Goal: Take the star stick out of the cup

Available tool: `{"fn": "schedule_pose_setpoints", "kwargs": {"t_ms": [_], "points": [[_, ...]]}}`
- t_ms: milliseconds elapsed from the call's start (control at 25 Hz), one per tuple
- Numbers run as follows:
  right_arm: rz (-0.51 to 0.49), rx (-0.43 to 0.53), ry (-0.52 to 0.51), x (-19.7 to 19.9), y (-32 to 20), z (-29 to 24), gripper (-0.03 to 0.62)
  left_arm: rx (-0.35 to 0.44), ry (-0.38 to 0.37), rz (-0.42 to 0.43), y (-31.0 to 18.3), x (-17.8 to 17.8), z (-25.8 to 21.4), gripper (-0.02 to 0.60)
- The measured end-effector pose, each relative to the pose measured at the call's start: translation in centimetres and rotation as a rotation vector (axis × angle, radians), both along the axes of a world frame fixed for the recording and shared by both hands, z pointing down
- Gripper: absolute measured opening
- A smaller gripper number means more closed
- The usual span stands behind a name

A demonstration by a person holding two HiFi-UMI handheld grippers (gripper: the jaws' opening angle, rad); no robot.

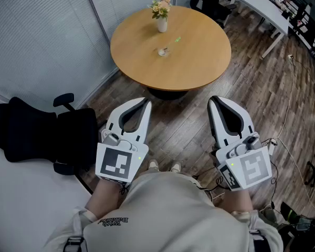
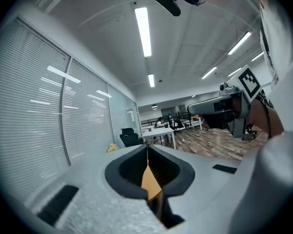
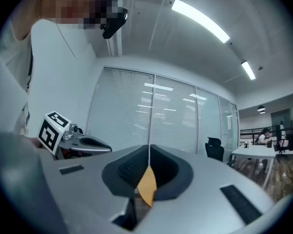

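Wooden round table stood ahead; short of it I held my left gripper and right gripper, both jaws pressed together, empty.

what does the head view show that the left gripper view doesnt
Only the head view: the small cup near the middle of the round wooden table, the black office chair beside the person, and the left gripper seen from outside.
Only the left gripper view: the ceiling lights, and the left gripper's own jaws closed together with nothing between them.
Both: the right gripper, the flowers and the white desk.
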State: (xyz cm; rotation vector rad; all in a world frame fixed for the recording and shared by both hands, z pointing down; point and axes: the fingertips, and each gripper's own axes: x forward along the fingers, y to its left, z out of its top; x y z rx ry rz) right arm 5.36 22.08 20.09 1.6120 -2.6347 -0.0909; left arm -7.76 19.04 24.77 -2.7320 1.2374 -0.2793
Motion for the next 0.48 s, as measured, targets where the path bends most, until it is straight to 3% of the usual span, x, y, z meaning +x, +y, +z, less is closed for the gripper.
{"fn": "schedule_pose_setpoints", "kwargs": {"t_ms": [480], "points": [[0.01, -0.006, -0.022, 0.7, 0.4, 0.0, 0.034, 0.009, 0.006, 0.008, 1.0, 0.4, -0.7, 0.022]]}}
